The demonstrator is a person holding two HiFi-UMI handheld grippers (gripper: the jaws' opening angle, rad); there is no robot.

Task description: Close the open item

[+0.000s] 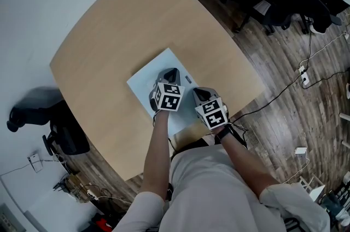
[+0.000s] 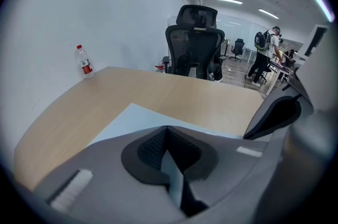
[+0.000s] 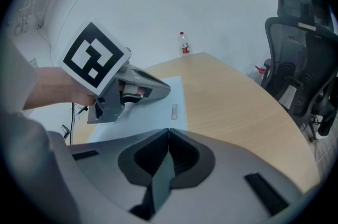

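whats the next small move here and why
Probably part the jaws of the right gripper and ease it toward an edge of the pale sheet. It and the left gripper are both shut and empty over the sheet, so neither can grip yet. Nothing on the table looks plainly open.

Your left gripper [image 1: 171, 73] sits just below the middle of the head view, its jaws pressed together with nothing between them. Your right gripper [image 1: 199, 93] lies just beside it, lower and to the right, its jaws likewise together and empty. Your bare left forearm [image 1: 158, 154] rises nearly straight from the bottom edge, while your right forearm [image 1: 247, 162] slants up toward the left.
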